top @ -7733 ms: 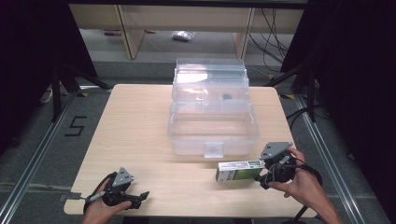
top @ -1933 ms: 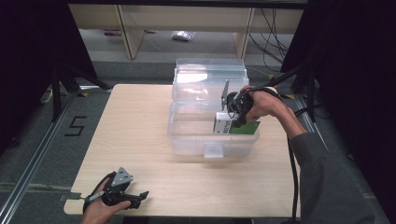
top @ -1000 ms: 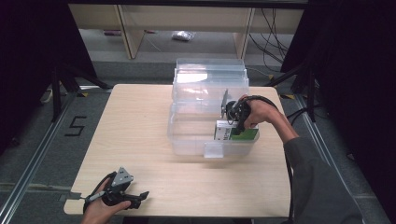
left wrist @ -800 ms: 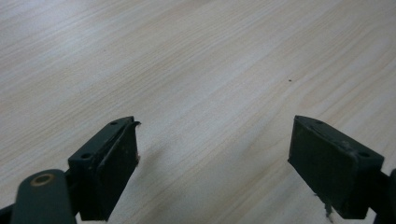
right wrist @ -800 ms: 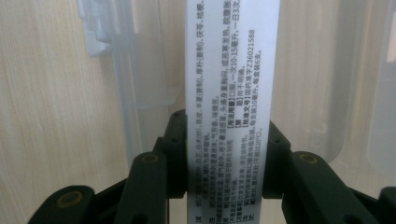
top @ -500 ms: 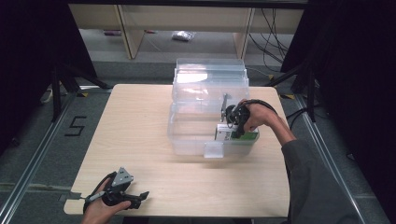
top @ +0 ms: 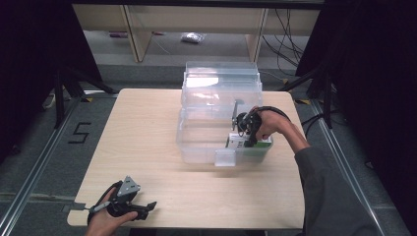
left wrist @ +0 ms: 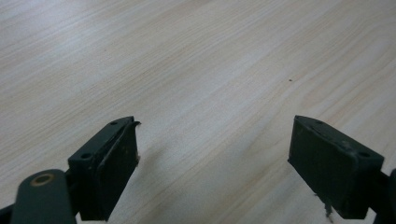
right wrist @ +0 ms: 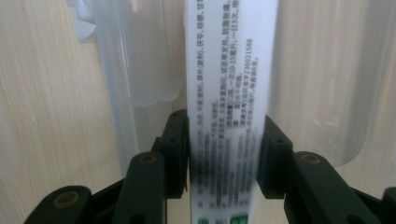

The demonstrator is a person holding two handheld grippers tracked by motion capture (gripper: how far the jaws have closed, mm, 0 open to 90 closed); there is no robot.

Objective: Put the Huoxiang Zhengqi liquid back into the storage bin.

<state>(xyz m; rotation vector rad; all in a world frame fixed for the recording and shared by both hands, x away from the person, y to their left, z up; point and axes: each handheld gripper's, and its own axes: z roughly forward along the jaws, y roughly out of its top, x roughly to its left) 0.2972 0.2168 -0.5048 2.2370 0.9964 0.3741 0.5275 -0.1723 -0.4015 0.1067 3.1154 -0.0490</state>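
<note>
Right gripper [top: 244,129] pinches the green-and-white carton [top: 248,143] inside the clear bin [top: 196,147], arm reaching forward; we see the left gripper [top: 129,206] spread, low over the table [top: 137,128].

I see a pale wooden table [top: 147,128] on grey floor [top: 34,147], wooden shelving [top: 196,19] behind, dark curtains [top: 29,59] flanking.

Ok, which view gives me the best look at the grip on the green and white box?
The right gripper view: the right tongs clamp the green and white box on both narrow sides, its printed face sharp. The high view shows the box small, low inside the clear bin, half hidden by the hand. The left gripper view looks at bare table.
</note>
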